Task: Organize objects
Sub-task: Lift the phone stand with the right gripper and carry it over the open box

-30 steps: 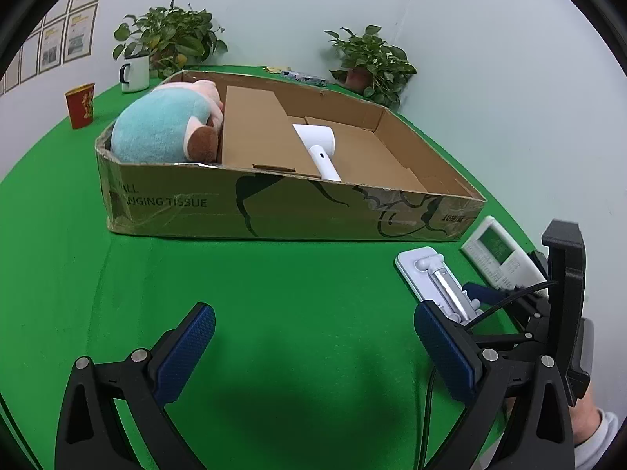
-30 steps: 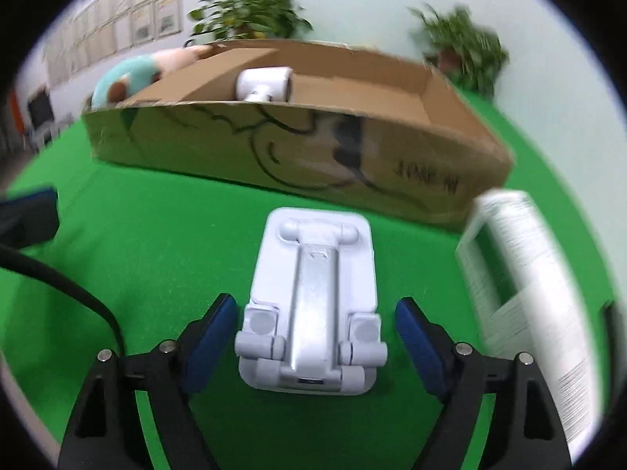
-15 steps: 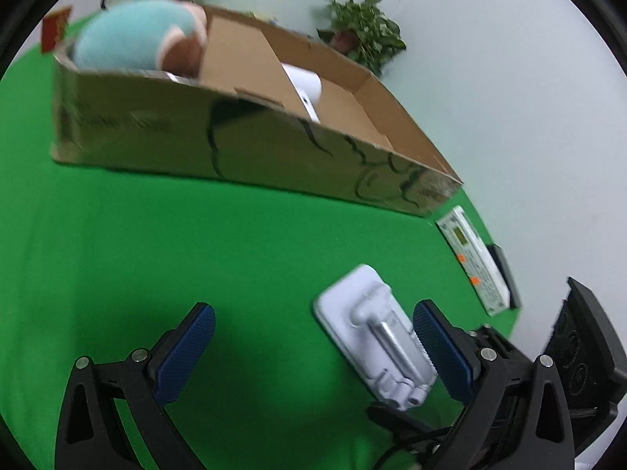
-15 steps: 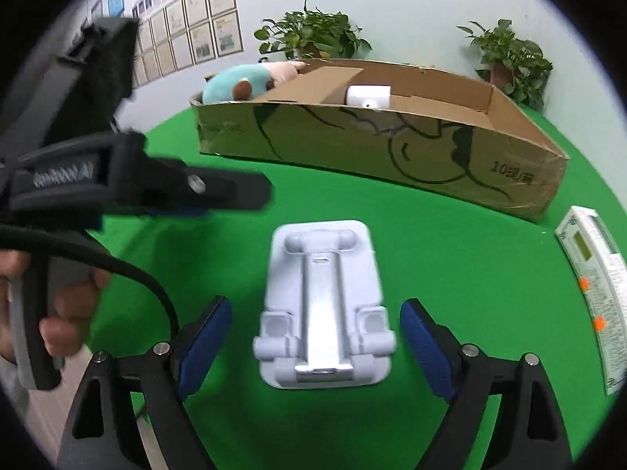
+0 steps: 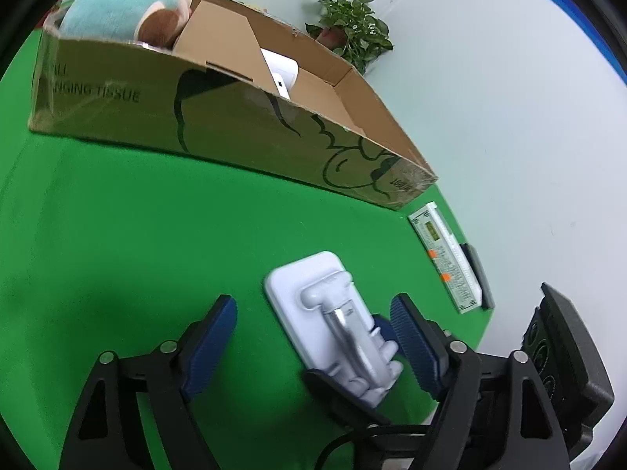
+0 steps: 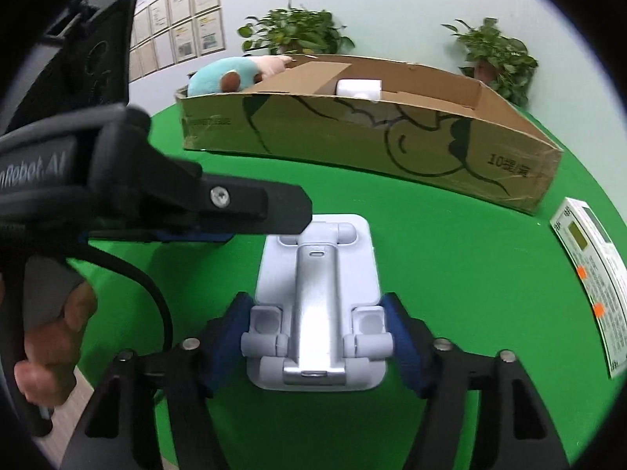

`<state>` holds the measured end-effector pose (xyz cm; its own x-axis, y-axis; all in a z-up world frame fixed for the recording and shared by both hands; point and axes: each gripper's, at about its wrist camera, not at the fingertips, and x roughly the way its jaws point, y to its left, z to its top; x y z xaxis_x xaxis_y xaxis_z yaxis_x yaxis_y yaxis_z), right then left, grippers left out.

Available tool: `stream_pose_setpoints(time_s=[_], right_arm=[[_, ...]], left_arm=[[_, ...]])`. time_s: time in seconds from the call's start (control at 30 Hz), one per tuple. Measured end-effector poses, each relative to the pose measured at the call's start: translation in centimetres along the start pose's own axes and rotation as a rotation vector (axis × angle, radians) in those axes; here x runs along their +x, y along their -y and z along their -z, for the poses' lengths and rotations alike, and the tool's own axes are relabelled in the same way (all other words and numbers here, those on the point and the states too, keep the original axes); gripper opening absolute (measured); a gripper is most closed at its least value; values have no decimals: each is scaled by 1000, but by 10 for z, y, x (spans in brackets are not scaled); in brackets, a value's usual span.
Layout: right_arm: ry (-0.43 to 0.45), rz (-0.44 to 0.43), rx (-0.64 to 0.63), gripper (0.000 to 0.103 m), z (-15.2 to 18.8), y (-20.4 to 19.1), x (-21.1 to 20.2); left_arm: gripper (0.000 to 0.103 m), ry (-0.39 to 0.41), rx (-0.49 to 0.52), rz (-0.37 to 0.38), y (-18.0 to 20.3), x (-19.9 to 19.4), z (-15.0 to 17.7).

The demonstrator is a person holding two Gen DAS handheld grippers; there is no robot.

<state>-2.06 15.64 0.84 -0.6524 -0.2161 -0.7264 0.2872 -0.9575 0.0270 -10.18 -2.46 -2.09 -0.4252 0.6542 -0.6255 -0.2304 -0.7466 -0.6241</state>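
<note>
A white folded phone stand (image 6: 317, 305) lies on the green table. My right gripper (image 6: 317, 337) is shut on its near end, blue pads against both sides. In the left wrist view the stand (image 5: 333, 321) lies between my open left gripper's (image 5: 313, 337) fingers, nearer the right one. The left gripper (image 6: 156, 196) also shows in the right wrist view, above the stand's far left corner. The cardboard box (image 5: 235, 117) behind holds a teal plush toy (image 5: 117, 11) and a white device (image 5: 282, 74).
A white remote control (image 6: 591, 286) lies right of the stand, near the table's edge; it also shows in the left wrist view (image 5: 446, 258). Potted plants (image 6: 294, 35) stand behind the box by the wall. Framed papers hang on the left wall.
My right gripper has closed onto the phone stand's near end. My left gripper has moved in closer, so the stand now lies between its fingers.
</note>
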Motion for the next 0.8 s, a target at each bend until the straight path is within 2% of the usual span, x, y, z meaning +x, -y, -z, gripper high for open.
stream_pose_setpoints(time_s=[0.1, 0.2, 0.27, 0.33, 0.5, 0.8], right_arm=[[-1, -8, 42, 66, -1, -3, -1], [5, -36, 78, 66, -1, -3, -3], [7, -64, 124, 66, 0, 1, -6], [8, -115, 182, 66, 0, 8, -8], [13, -173, 223, 66, 5, 9, -14], [61, -206, 263, 65, 11, 3, -32]], left_arm=[[67, -8, -42, 54, -6, 1, 2], [58, -8, -50, 48, -7, -1, 5], [47, -19, -42, 30, -6, 0, 5], [39, -40, -48, 44, -6, 2, 6], [33, -54, -78, 100, -4, 7, 14], [27, -9, -13, 113, 17, -19, 15]])
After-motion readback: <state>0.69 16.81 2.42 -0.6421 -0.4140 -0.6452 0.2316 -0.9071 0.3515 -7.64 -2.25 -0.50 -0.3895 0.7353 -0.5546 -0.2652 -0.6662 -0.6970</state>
